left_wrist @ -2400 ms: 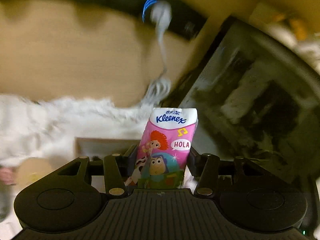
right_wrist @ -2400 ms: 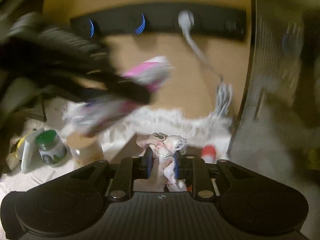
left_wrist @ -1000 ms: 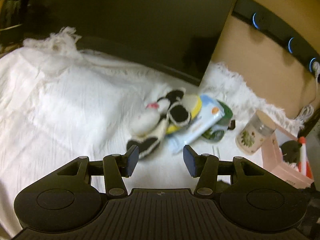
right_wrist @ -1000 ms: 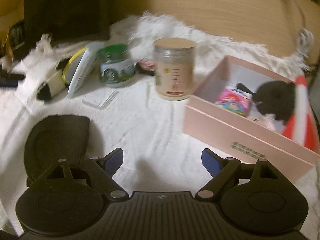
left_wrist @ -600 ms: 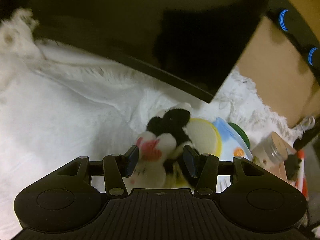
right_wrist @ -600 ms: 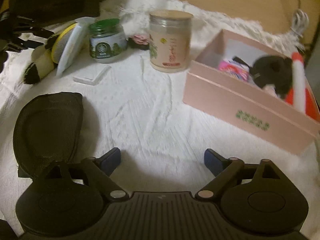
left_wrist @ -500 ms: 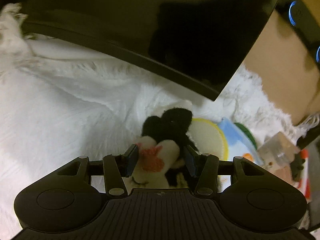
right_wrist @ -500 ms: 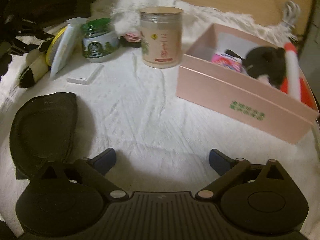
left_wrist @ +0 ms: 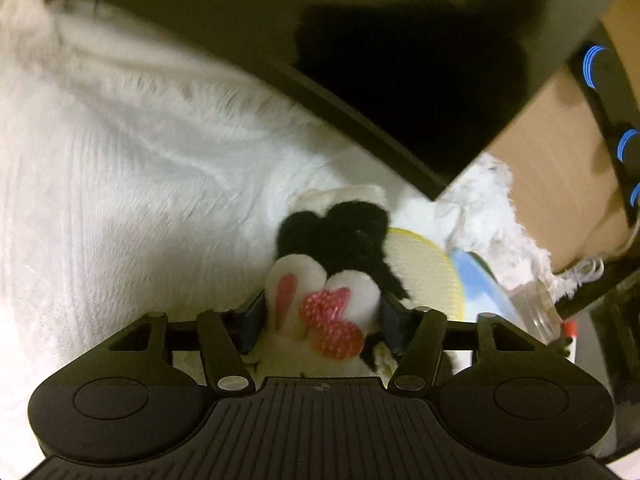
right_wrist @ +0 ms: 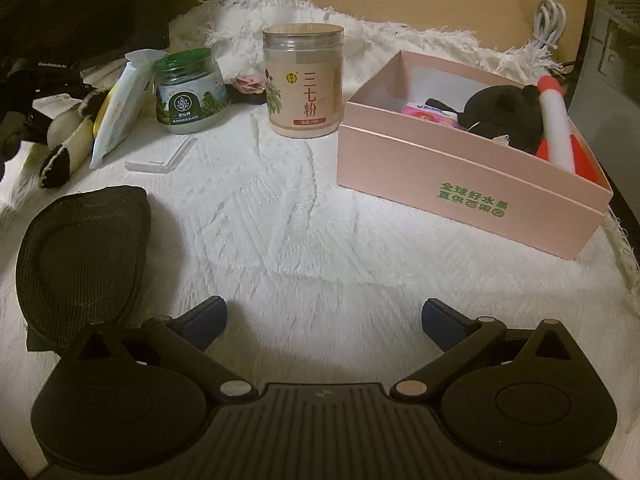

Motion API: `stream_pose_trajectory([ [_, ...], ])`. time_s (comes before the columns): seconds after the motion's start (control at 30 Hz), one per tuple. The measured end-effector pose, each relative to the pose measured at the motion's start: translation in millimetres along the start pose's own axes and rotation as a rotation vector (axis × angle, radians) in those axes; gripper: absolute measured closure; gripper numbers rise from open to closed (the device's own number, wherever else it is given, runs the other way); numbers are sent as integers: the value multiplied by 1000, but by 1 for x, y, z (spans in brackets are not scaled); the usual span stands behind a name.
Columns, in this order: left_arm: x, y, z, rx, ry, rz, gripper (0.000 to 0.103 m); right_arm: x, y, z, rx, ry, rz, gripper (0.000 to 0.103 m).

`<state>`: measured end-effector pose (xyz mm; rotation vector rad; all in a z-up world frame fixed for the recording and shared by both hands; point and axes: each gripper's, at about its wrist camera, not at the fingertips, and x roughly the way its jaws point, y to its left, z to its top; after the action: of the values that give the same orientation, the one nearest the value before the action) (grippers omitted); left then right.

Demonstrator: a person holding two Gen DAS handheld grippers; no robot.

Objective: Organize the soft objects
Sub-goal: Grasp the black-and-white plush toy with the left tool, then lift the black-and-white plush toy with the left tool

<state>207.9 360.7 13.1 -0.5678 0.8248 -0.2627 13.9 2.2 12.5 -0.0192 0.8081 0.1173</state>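
Partly hidden: plush toy (left_wrist: 320, 300) body.

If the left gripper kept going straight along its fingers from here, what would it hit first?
The black-and-white plush toy: it already sits between the fingers of the left gripper, whose jaws have just been opening. Beyond it is probably the white furry blanket.

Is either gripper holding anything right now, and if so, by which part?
Nothing is gripped. The left gripper has been opening and straddles the black-and-white plush toy at its ears. The right gripper is wide open over bare blanket.
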Motion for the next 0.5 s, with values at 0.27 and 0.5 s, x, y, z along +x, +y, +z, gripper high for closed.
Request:
stream_pose_trajectory([
  [0.27, -38, -38, 6, 97, -89, -7, 40, -5, 0, -8, 1, -39, -1, 0],
  [0.5, -51, -80, 3, 286, -182, 85, 41, -5, -1, -9, 0, -48, 2, 0],
])
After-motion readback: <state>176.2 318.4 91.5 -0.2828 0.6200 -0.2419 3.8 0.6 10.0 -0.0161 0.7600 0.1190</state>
